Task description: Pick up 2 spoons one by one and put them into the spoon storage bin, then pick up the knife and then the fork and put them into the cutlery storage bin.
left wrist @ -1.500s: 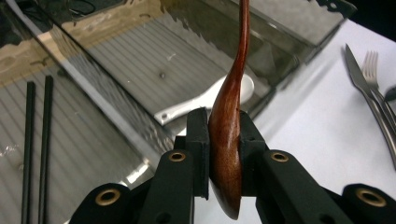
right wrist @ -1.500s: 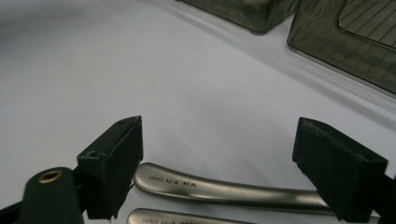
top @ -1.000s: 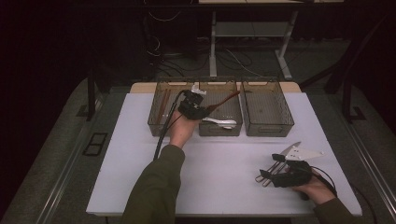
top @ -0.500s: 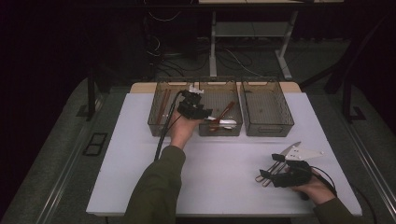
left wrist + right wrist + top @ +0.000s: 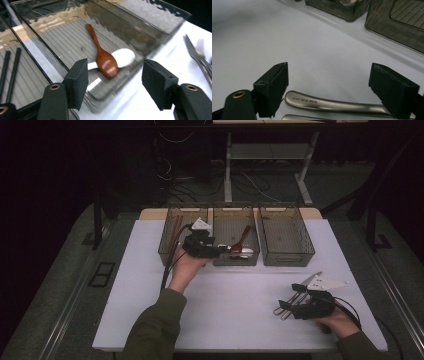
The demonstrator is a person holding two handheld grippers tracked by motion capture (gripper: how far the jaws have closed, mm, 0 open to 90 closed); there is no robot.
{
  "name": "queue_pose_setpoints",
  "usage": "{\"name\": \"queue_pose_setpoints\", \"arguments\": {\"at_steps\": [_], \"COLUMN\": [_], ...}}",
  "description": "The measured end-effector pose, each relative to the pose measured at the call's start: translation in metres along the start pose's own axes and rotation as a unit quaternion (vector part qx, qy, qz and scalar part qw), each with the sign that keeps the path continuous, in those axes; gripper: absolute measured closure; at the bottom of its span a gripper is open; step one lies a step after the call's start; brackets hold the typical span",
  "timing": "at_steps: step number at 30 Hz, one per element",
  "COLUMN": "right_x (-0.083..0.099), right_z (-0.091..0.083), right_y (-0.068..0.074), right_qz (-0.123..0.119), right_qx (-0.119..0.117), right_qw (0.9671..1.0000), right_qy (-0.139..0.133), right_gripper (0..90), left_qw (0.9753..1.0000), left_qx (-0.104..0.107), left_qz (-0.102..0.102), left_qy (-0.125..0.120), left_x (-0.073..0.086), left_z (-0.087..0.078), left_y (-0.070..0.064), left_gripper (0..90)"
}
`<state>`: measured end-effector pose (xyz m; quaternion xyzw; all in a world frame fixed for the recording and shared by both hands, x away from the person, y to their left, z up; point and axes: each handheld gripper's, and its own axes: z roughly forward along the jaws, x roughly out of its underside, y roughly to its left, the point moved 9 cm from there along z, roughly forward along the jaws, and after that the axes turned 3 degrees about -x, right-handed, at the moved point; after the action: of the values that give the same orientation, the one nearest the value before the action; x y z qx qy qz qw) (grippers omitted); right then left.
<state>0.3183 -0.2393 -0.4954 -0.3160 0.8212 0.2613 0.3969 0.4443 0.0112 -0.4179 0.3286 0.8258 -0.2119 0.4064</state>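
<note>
Brown wood: spoon [image 5: 102, 56], lying in the middle bin [image 5: 235, 260] of three at the desk's far edge, bowl toward the near wall, handle angled to the far side. Resting partly over a white spoon [image 5: 123, 58]; the two touching at the bowls. Judged light, stiff, smooth-lacquered and apt to slide on the ribbed floor; best taken across the neck just behind the bowl, or on the handle where clear of the white one.

Black rubber pads: left gripper [image 5: 113, 83], held at the near wall of the middle bin, jaws wide apart, nothing between them.

Black: chopsticks [image 5: 10, 70], a pair, lengthwise in the left bin [image 5: 172, 234].

Smoked plastic: right bin [image 5: 285, 257], contents not made out.

Brushed metal: cutlery handles [image 5: 329, 104], flat on the desk [image 5: 240, 315] near the near right corner, one stamped with small lettering, unreadable. Judged heavier than the wood, rigid, slippery; low against the top, so to be pinched across the narrow shank from the sides.

Black rubber pads: right gripper [image 5: 340, 91], low over those handles, jaws fully spread to either side of them, gripping nothing.
</note>
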Motion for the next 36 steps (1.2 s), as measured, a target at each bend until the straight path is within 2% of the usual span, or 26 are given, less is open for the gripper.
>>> {"name": "queue_pose_setpoints", "arguments": {"at_steps": [1,4,10,13,14,18,20,24,30,34,36], "right_x": [0.0,-0.001,-0.002,-0.004,-0.005,-0.006,-0.003,-0.001,0.008,0.016,0.019], "right_z": [0.0,-0.001,-0.005,-0.008,-0.009,-0.014,-0.015,-0.018,-0.027,-0.031,-0.031], "right_y": [0.0,0.0,-0.001,-0.002,-0.001,0.004,0.006,0.005,-0.003,-0.009,-0.009], "right_qz": [-0.001,-0.001,0.008,0.004,0.003,-0.014,-0.012,-0.008,-0.006,-0.001,-0.008], "right_qx": [0.0,-0.001,-0.003,0.0,-0.003,-0.022,-0.029,-0.025,-0.019,-0.013,-0.015], "right_qw": [1.0,1.0,0.9999,1.0,1.0,0.9992,0.9985,0.9981,0.9977,0.9962,0.9956], "right_qy": [0.0,0.003,0.005,0.008,0.008,0.03,0.044,0.056,0.065,0.086,0.092], "right_gripper": [16.0,15.9,16.0,15.9,13.5,12.3,14.4,25.4,47.7,65.5,72.4], "left_qw": [1.0,0.9999,0.9996,0.9995,0.9993,0.999,0.9988,0.9988,0.999,0.999,0.9989], "left_qx": [0.003,0.007,0.02,0.027,0.03,0.039,0.043,0.046,0.041,0.042,0.044], "left_qz": [-0.001,0.013,0.016,0.017,0.016,0.021,0.024,0.019,0.017,0.007,0.002], "left_qy": [-0.005,0.002,-0.006,-0.011,-0.014,-0.007,-0.004,-0.005,-0.002,-0.01,-0.014], "left_x": [0.002,0.013,0.036,0.048,0.052,0.069,0.078,0.095,0.119,0.131,0.137], "left_z": [-0.003,-0.014,-0.031,-0.04,-0.042,-0.049,-0.053,-0.062,-0.075,-0.083,-0.087], "left_y": [-0.003,-0.008,-0.018,-0.023,-0.025,-0.031,-0.033,-0.033,-0.03,-0.03,-0.032], "left_gripper": [35.0,33.9,29.4,26.7,25.7,20.1,17.2,14.2,12.7,12.6,12.5]}}
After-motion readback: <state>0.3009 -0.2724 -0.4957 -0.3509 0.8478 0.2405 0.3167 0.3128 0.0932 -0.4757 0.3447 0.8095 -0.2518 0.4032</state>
